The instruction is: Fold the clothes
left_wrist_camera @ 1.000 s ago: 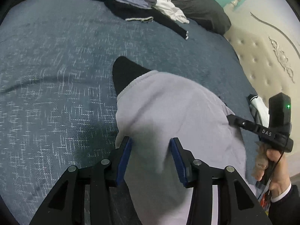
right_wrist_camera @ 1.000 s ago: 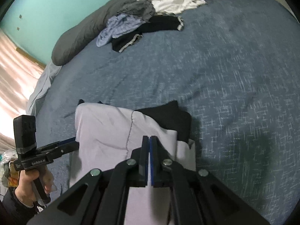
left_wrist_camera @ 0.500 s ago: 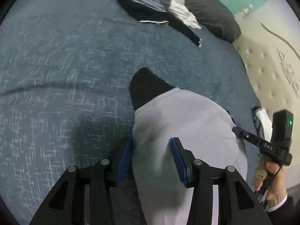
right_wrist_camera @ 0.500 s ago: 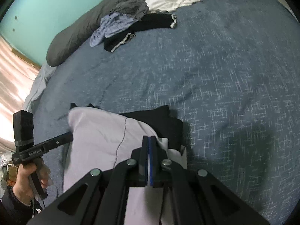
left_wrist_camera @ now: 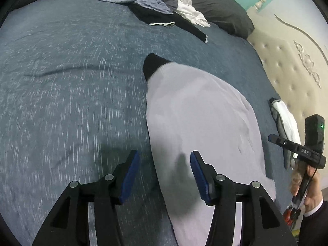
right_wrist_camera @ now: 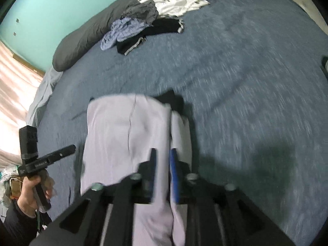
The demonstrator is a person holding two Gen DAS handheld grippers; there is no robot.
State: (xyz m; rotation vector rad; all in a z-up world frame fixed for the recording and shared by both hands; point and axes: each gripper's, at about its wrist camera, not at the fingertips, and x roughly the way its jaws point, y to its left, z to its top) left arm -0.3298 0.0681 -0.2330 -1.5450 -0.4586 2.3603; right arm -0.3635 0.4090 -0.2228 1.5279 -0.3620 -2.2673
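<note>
Hovering low over the bed (left_wrist_camera: pixel 61 82), left claw (left_wrist_camera: pixel 164 174) spread wide, gripping nothing, above the near edge of a lilac garment (left_wrist_camera: pixel 201 123). Right claw (right_wrist_camera: pixel 163 168) slightly parted, lilac cloth between its pads; contact unclear through blur. Garment lies folded, black part (left_wrist_camera: pixel 152 66) showing beyond. Farther: heap of loose clothes (left_wrist_camera: pixel 147 2) near dark pillow (left_wrist_camera: pixel 221 14).

Soft matt garment (left_wrist_camera: pixel 196 110) on coarse woven bedspread (left_wrist_camera: pixel 71 94).
</note>
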